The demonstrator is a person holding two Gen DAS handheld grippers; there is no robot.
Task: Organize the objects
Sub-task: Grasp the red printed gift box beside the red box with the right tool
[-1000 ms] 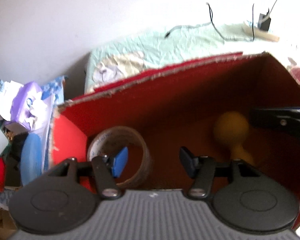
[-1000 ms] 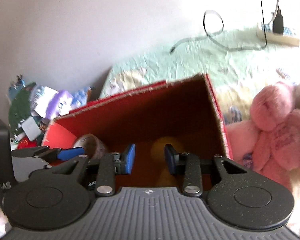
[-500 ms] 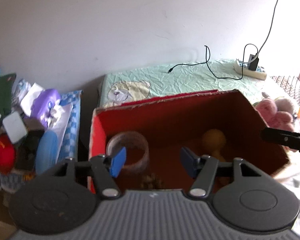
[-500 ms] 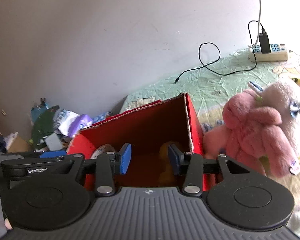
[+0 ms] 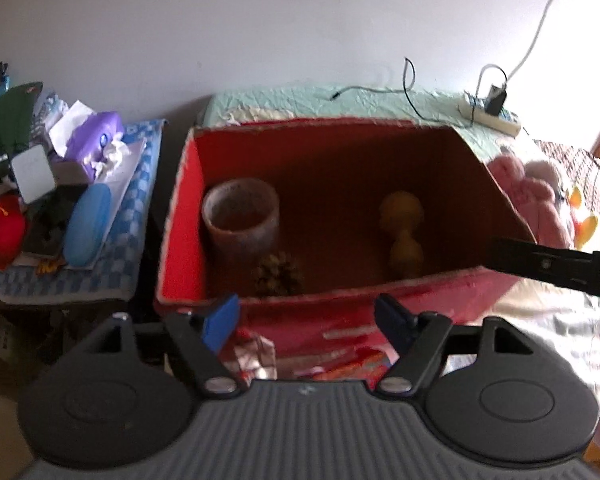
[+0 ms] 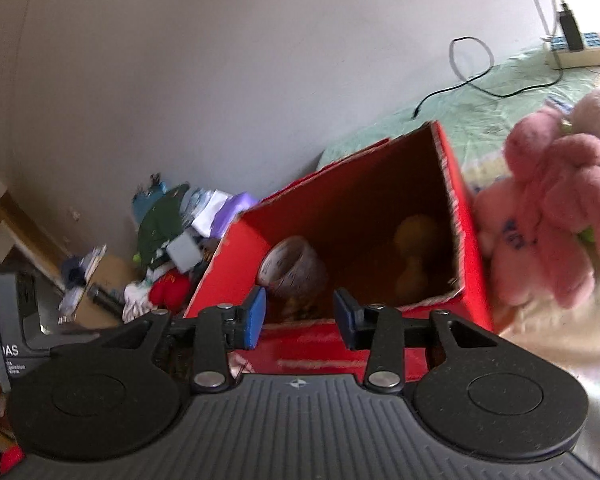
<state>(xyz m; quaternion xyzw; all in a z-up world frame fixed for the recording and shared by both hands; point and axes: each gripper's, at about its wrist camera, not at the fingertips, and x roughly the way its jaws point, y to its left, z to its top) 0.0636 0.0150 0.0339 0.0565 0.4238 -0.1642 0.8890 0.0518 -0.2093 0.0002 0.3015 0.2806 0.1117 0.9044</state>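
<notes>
A red cardboard box (image 5: 180, 216) (image 6: 466, 248) stands open on the bed. Inside it lie a roll of tape (image 5: 240, 212) (image 6: 290, 268), a yellow duck toy (image 5: 404, 232) (image 6: 414, 248) and a small dark spiky thing (image 5: 278, 272). My left gripper (image 5: 306, 320) hovers over the box's near wall, its jaws opening with nothing between them. My right gripper (image 6: 298, 314) sits at the same near edge, jaws closing a little on nothing; one of its fingers (image 5: 548, 266) crosses the left wrist view at the right. A pink plush toy (image 6: 556, 208) (image 5: 528, 188) leans beside the box.
A cluttered side table (image 5: 112, 248) with a blue case (image 5: 86, 228), a purple tissue pack (image 5: 96, 140) and a red plush (image 5: 0, 224) stands left of the box. A power strip (image 6: 580, 46) with cables lies on the green sheet (image 6: 512, 108) by the wall.
Both grippers have pulled back out of the box and now look at it from outside its near wall. The left jaws have spread wider. The tape roll and duck stay inside.
</notes>
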